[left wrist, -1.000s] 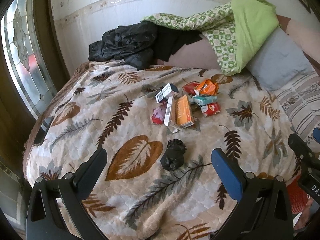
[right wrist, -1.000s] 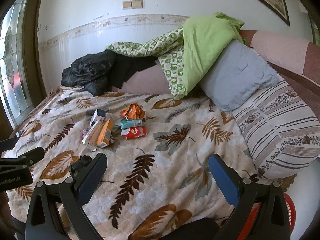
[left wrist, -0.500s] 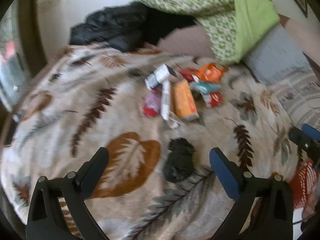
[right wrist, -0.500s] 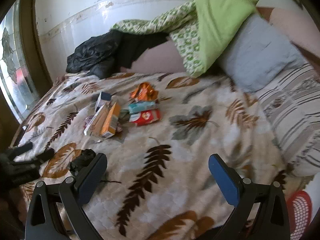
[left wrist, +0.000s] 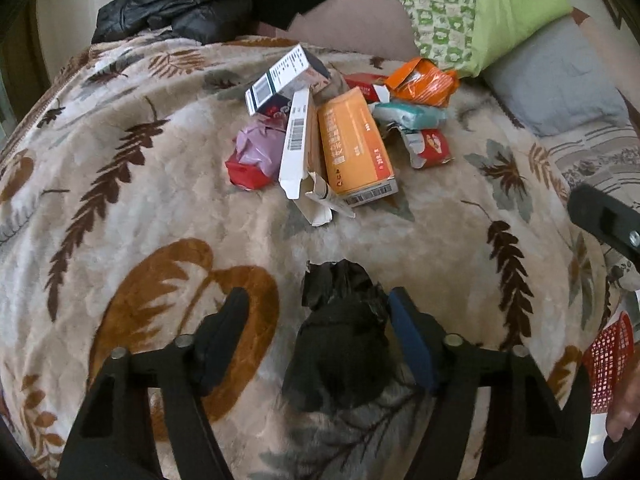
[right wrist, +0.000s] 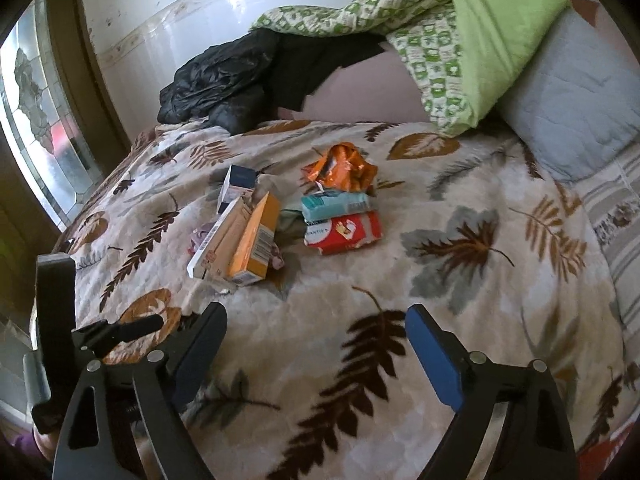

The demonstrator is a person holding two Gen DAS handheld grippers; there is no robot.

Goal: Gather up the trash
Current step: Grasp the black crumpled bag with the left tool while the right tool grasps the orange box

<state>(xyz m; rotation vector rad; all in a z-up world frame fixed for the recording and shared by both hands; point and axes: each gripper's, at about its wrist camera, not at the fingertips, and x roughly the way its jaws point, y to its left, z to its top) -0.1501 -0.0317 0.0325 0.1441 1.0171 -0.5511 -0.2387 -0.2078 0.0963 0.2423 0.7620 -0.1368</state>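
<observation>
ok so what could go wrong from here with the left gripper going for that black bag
The left gripper is open around the crumpled black bag, with one finger nearly touching it and the other well clear. Closing off-centre could pinch only a loose fold and let the bag slip out. The bag lies on a soft leaf-print blanket, so the fingers might catch the fabric too. The right gripper hangs open nearby and might get in the way.
</observation>
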